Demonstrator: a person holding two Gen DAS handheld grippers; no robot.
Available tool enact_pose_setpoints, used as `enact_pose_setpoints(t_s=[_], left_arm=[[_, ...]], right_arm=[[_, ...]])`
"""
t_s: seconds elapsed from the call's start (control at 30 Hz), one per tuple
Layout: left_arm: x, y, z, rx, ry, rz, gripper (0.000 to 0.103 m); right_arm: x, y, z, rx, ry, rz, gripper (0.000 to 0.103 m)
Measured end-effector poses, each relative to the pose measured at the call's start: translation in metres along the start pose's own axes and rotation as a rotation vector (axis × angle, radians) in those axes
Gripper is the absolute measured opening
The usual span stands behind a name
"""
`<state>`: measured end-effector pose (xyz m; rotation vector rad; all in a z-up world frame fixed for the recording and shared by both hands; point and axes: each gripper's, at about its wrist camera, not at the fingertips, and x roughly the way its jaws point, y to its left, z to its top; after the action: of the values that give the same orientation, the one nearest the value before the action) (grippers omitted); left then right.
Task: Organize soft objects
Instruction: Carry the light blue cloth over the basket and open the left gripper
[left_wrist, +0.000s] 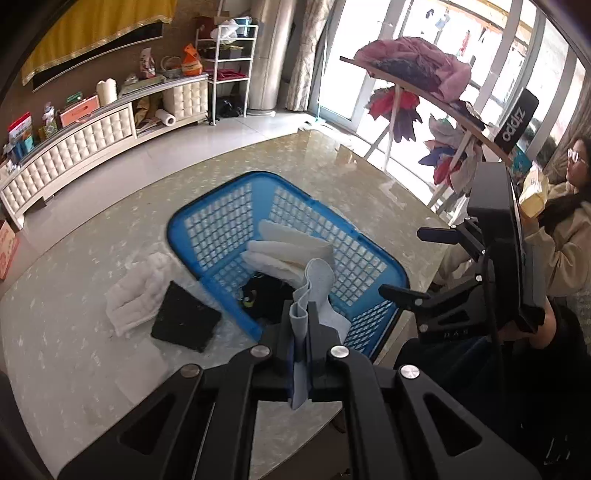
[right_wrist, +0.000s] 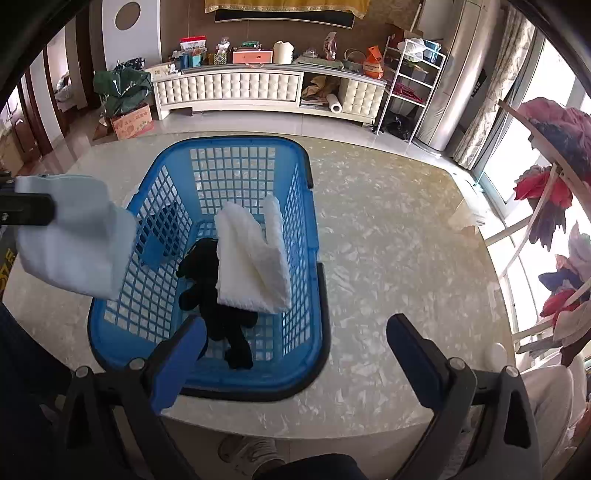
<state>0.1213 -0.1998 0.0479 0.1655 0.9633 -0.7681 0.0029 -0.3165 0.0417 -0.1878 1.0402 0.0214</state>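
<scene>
The blue basket (right_wrist: 314, 288) stands open at the top on the counter (right_wrist: 406, 258), but a white folded towel (right_wrist: 251, 266) and a black soft toy (right_wrist: 221, 306) cover much of its floor, leaving bare mesh mainly at its far end. To the basket's right the counter lies wide and bare up to the clothes rack (right_wrist: 546, 206) at the window edge, whose hanging garments crowd that side. On the basket's other side, a white towel (left_wrist: 136, 295) and a black square cloth (left_wrist: 186, 321) lie on the counter just beside the basket wall, with open surface beyond them.
</scene>
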Motion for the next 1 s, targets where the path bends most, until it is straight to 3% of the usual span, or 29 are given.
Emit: enact_pose_setpoints(t_s=[0.6,1.0], left_arm=[[0.085,-0.037,0.006,0.034,0.143,0.03,0.003],[0.12,-0.045,-0.004,0.142,0.213,0.044,0.003]], right_arm=[[0.009,-0.009,-0.004,0.01,0.01,0.03,0.098],[0.021,-0.023,-0.006,0.062,0.057,0.036,0.098]])
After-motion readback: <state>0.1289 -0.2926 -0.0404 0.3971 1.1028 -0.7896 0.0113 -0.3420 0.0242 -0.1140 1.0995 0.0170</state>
